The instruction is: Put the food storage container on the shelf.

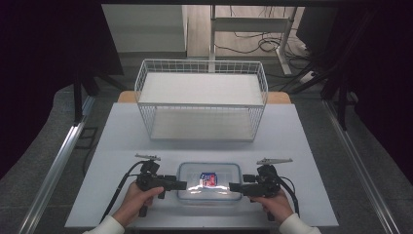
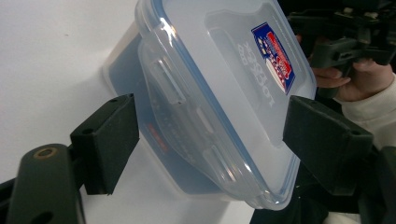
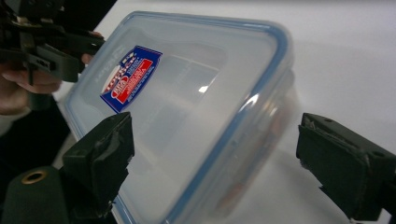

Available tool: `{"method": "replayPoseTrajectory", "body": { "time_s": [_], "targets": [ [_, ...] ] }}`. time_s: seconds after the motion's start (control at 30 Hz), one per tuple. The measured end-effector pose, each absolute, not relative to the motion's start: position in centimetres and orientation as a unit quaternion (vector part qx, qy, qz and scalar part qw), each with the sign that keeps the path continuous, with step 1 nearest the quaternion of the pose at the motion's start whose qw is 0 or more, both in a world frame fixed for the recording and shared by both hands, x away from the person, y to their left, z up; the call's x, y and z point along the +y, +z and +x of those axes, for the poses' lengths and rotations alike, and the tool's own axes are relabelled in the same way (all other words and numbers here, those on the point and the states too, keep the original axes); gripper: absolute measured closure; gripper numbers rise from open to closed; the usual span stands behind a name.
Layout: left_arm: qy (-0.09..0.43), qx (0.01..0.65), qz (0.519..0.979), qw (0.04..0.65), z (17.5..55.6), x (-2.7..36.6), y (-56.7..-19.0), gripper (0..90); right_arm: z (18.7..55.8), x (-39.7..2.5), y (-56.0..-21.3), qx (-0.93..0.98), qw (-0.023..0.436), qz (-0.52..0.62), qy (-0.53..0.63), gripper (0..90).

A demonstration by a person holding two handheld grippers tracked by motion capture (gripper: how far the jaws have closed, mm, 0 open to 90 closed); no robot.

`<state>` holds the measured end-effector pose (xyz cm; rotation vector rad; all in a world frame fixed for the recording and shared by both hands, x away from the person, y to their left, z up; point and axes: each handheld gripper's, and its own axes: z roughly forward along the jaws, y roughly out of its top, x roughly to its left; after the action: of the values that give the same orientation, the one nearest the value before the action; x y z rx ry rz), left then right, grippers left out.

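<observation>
Sat on the desk near its near edge, midway between left and right: a clear plastic container with a blue-rimmed lid and a red-and-blue label on top. Lay directly between the two claws. Pointed rightward at the container's left end, the left claw, gripped by the left hand; spread wide in the left gripper view, jaws either side of the container's end wall and clasping nothing, container just ahead of them. Pointed leftward at the container's right end, the right claw, gripped by the right hand; likewise parted wide in the right gripper view, container just ahead between the jaws, label toward the left of that view. Could not tell whether either claw's tips touched the container. Stood farther back on the desk, well apart from the container: a white wire basket.
</observation>
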<state>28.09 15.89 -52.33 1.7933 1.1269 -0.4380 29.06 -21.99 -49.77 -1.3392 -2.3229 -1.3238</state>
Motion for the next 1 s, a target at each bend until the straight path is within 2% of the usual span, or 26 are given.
{"method": "replayPoseTrajectory", "body": {
  "time_s": [0.2, 0.3, 0.33, 0.37, 1.0],
  "targets": [
    [-0.184, 0.458, 0.732, 0.47, 28.1, 15.7, -52.5, 22.2, 29.7, -21.6, -50.5, -0.767, 0.109, -0.461, -0.433, 14.0],
    [-0.183, 0.459, 0.733, 0.468, 28.0, 15.6, -52.3, 28.0, 29.6, -21.7, -50.4, -0.762, 0.12, -0.462, -0.438, 21.7],
    [-0.183, 0.459, 0.733, 0.468, 28.0, 15.6, -52.3, 29.7, 29.6, -21.7, -50.4, -0.762, 0.12, -0.462, -0.438, 21.7],
    [-0.181, 0.461, 0.733, 0.466, 27.9, 15.6, -52.3, 30.2, 29.6, -22.2, -50.2, -0.754, 0.123, -0.47, -0.443, 28.9],
    [-0.161, 0.466, 0.726, 0.48, 26.7, 16.0, -51.0, 46.1, 27.9, -23.0, -48.8, -0.733, 0.111, -0.489, -0.46, 47.3]
  ]
}}
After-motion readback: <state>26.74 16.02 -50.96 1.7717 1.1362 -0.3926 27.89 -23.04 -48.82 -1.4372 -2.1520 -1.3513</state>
